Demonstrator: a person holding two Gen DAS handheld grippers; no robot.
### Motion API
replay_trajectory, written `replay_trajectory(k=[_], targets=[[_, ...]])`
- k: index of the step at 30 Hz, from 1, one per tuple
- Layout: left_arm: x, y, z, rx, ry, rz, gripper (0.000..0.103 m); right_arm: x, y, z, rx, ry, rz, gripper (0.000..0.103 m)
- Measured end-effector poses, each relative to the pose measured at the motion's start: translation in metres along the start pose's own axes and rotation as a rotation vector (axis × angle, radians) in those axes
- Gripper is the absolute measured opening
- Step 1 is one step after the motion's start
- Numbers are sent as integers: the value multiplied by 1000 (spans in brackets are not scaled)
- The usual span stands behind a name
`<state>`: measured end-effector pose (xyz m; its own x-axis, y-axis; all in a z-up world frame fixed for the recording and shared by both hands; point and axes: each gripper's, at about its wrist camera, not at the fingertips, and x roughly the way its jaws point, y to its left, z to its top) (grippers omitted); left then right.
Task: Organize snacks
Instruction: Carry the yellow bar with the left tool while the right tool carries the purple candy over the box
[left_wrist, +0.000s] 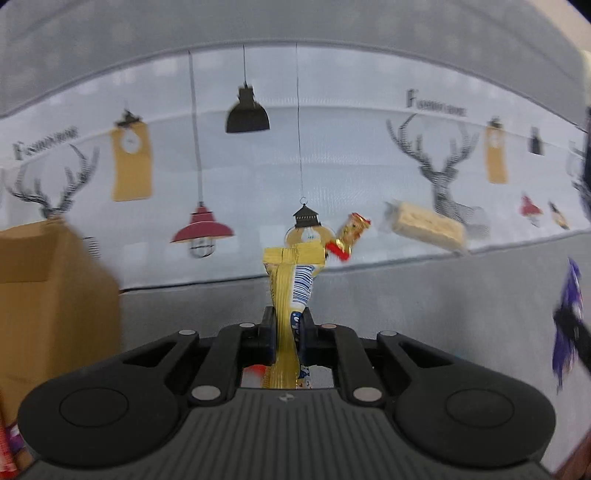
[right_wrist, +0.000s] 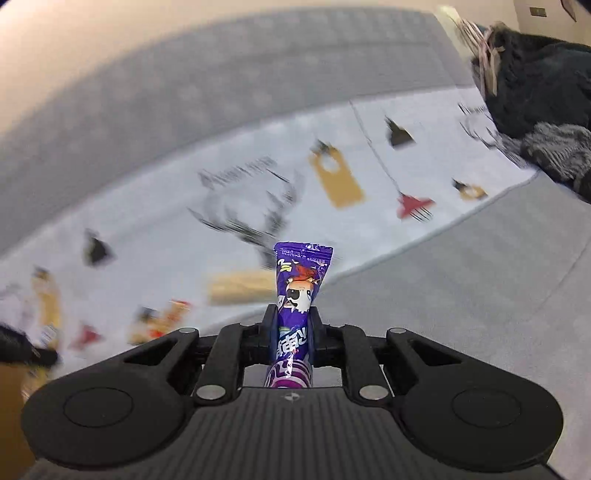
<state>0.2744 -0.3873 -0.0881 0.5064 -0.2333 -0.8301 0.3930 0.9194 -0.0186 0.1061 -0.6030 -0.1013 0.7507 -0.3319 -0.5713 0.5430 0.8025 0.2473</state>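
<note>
My left gripper (left_wrist: 287, 325) is shut on a gold snack packet (left_wrist: 291, 280) with a barcode, which stands up between its fingers above the patterned cloth. My right gripper (right_wrist: 291, 325) is shut on a purple snack packet (right_wrist: 301, 280) with a cartoon face, held upright. That purple packet (left_wrist: 569, 317) and the right gripper also show blurred at the right edge of the left wrist view. On the cloth lie a pale wafer bar in clear wrap (left_wrist: 426, 225) and a red-and-gold candy packet (left_wrist: 351, 234); the wafer bar (right_wrist: 242, 290) and candy packet (right_wrist: 162, 321) look blurred in the right wrist view.
A brown cardboard box (left_wrist: 55, 295) stands at the left. The white cloth with lamps and deer (left_wrist: 332, 166) covers a grey cushioned surface (left_wrist: 443, 302). A dark fluffy garment (right_wrist: 543, 92) lies at the far right. More snack packets (left_wrist: 9, 443) peek in at the lower left.
</note>
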Motion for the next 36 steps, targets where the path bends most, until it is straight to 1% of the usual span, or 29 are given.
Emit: replay_trajectory(k=[3,6,8,11,14,18,20,23,27,32,36], targets=[[-49,20,-32,8,-24,-15,12,-47,30,-4,-2,-21,77,16],[-104,44,-70,17,-59,-14,12,-95,64,-19,-38,-13,150,16],[-138,61,-94,25,-81,10,12,-128,86,-32,-76,5,201,16],[-181,92,-128,9,-85,52,12,-173,117,-50,-105,51,275,16],[-215,125,-163,-11,-75,91,12,-217,149,-71,-134,111,363,16],[-255,162,-212,-28,-92,163,12,-269,188,-100,-212,135,460,16],[-272,177,-232,-56,-98,175,12,-291,204,-112,-240,151,504,16],[-295,194,-258,-100,-126,170,12,-314,225,-123,-302,161,541,16],[-320,208,-285,-109,-172,182,12,-338,245,-133,-351,155,558,16],[-332,218,-297,-124,-187,165,12,-355,253,-141,-371,149,546,16],[-336,221,-297,-133,-209,147,12,-361,257,-140,-386,128,529,16]])
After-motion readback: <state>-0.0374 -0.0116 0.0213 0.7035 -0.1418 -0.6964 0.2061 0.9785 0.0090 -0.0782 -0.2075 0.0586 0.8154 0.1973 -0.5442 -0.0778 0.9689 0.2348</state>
